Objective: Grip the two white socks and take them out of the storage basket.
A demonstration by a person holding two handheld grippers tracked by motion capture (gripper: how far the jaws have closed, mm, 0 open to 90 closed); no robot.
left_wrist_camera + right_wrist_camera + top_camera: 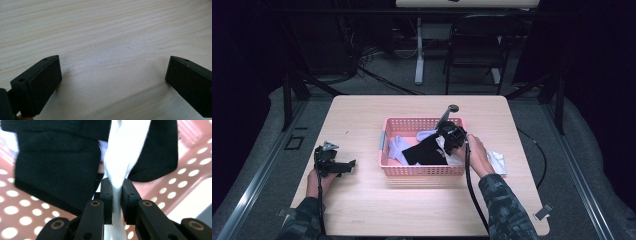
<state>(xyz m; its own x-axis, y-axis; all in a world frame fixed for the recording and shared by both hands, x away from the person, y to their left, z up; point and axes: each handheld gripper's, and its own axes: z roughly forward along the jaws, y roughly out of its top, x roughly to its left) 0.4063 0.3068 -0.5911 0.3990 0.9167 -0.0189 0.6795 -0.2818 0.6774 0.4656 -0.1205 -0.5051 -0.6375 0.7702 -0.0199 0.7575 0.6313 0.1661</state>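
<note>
Now the right gripper (116,195) jaws pinch a soft white cloth (122,157), bunched w/ folds; left gripper (112,82) jaws wide, empty.

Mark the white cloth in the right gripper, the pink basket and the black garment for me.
white cloth (125,157), right gripper view, bunched part above the jaws
pink basket (422,171), high view, near wall
black garment (424,152), high view, middle of the fabric
</note>
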